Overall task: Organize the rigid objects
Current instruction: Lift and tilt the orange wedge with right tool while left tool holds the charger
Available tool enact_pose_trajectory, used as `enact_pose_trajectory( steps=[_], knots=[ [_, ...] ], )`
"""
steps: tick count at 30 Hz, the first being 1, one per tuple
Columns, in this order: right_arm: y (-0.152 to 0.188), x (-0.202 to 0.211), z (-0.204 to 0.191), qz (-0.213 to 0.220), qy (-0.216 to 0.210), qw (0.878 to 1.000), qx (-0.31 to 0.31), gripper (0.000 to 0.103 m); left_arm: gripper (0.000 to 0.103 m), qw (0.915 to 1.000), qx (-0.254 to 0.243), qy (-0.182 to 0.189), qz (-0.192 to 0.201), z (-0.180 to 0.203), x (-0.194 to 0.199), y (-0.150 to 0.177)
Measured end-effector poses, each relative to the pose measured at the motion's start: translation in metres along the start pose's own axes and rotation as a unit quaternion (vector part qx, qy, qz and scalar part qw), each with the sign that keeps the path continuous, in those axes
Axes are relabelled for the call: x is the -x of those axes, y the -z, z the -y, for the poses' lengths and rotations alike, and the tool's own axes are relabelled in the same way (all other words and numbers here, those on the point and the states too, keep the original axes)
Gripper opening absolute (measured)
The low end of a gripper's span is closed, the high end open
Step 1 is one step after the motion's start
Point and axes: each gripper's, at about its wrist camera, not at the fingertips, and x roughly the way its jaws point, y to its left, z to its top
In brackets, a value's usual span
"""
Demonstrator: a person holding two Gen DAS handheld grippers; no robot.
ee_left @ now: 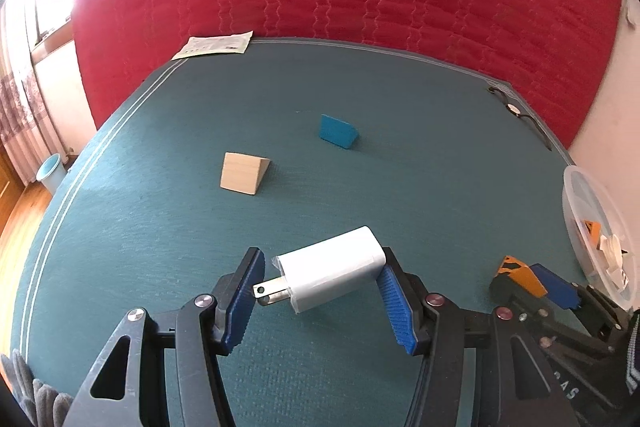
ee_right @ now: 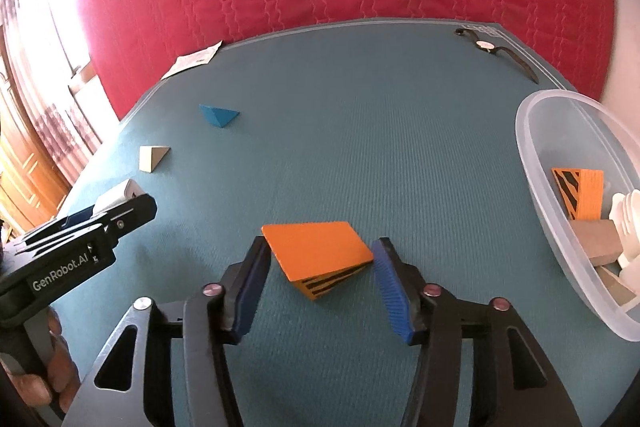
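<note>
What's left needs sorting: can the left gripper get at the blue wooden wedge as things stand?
Probably not yet. The teal mat toward the blue wooden wedge is bare, but the left gripper seems to hold a white plug charger.

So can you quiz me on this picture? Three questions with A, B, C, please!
1. Where is the watch?
A. on the floor
B. at the far right corner of the green mat
C. on a chair

2. What colour is the block between the right tool's fingers?
A. orange
B. purple
C. pink

3. What is the left tool doing?
A. it has nothing between its fingers
B. gripping a white charger
C. gripping a spoon

Answers:
1 B: the watch lies by the mat's far edge.
2 A: its top face is plain orange, and its side has black stripes.
3 B: the charger sits clamped between the blue pads.
</note>
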Motion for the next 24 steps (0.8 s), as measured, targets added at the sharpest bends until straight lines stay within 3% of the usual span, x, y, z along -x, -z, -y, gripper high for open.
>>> enact_pose_trajectory(
  steps=[5, 13, 15, 17, 24],
  knots=[
    [0.002, 0.0, -0.005, -0.002, 0.009, 1.0, 0.014, 0.059, 0.06, 1.0, -0.005, 0.005, 0.0, 0.004, 0.0, 0.0],
    [0.003, 0.007, -0.003, 0.012, 0.005, 1.0, 0.009, 0.041, 0.06, 0.9999, -0.013, 0.01, 0.0, 0.012, 0.003, 0.002],
    [0.002, 0.013, -0.002, 0.02, 0.0, 1.0, 0.006, 0.031, 0.06, 0.9998, -0.017, 0.012, 0.0, 0.014, 0.003, 0.002],
    [0.0, 0.019, 0.001, 0.028, -0.002, 1.0, 0.002, 0.027, 0.06, 0.9997, -0.021, 0.014, 0.001, 0.017, 0.004, 0.001],
    [0.003, 0.019, 0.014, 0.015, -0.011, 1.0, -0.018, 0.027, 0.06, 0.9993, -0.031, 0.019, 0.0, 0.024, 0.005, 0.001]
  ],
)
